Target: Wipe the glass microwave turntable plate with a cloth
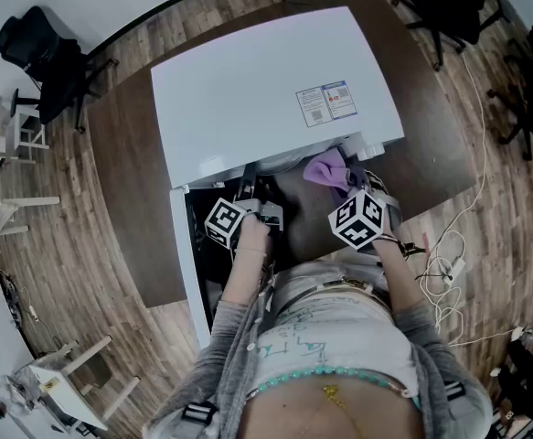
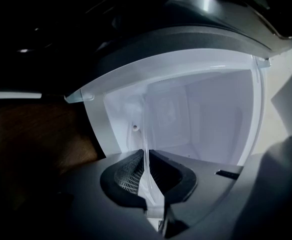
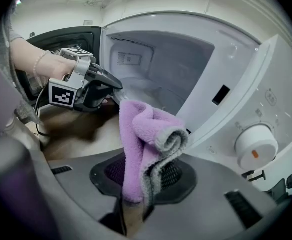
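The glass turntable plate (image 2: 146,149) shows edge-on as a thin clear line in the left gripper view, and my left gripper (image 2: 148,176) is shut on its rim. It sits just in front of the open white microwave (image 1: 266,90), whose pale cavity (image 2: 201,114) fills the view behind the plate. My right gripper (image 3: 146,179) is shut on a folded purple cloth (image 3: 146,134) that stands up from its jaws, to the right of the left gripper (image 3: 85,86). From the head camera, both grippers (image 1: 246,186) (image 1: 348,186) are at the microwave's mouth, with the cloth (image 1: 325,170) bunched at the right.
The microwave stands on a brown table (image 1: 129,154). Its dark door (image 1: 182,245) hangs open on the left, beside my left arm. A white control dial (image 3: 256,146) is on the panel at the right. Cables (image 1: 444,263) lie on the wood floor to the right, and chairs stand further off.
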`<state>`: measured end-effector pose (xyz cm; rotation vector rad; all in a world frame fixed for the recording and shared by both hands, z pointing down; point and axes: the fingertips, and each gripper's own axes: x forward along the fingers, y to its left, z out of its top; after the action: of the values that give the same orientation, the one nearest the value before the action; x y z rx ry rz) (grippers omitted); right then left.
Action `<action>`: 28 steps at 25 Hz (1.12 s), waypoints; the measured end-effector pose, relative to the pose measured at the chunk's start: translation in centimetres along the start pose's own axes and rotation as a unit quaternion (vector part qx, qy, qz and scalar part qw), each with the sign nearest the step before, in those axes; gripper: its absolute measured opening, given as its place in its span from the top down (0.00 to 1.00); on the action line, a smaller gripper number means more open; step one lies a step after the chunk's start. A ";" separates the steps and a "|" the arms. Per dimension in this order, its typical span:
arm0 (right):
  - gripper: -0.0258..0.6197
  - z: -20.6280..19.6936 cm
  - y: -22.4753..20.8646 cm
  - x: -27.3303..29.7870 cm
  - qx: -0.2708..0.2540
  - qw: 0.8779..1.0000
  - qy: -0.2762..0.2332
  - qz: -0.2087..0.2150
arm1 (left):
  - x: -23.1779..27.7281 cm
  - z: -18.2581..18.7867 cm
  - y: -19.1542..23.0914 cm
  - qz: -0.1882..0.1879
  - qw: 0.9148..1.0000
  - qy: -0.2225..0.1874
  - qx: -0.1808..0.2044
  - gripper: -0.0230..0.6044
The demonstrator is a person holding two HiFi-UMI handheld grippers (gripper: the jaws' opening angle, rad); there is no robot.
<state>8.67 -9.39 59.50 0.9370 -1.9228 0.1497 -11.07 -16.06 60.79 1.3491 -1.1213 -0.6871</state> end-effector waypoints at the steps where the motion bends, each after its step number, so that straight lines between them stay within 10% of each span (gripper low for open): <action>1: 0.79 0.0 0.0 0.0 0.000 1.000 0.000 0.000 | 0.0 0.1 -0.1 0.004 1.000 0.001 0.006 0.90; 16: 0.79 0.4 0.2 -0.2 0.003 1.000 -0.011 0.008 | 1.4 0.2 -0.6 0.156 0.986 0.031 0.055 0.74; 28: 0.79 1.2 0.1 -0.4 -0.005 0.999 -0.033 0.020 | -1.4 -0.3 0.1 0.166 0.980 0.013 0.110 0.72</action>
<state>7.82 -9.71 58.56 0.9075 -2.0013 0.1349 -11.35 -14.69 60.64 1.3074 -1.3918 -0.3069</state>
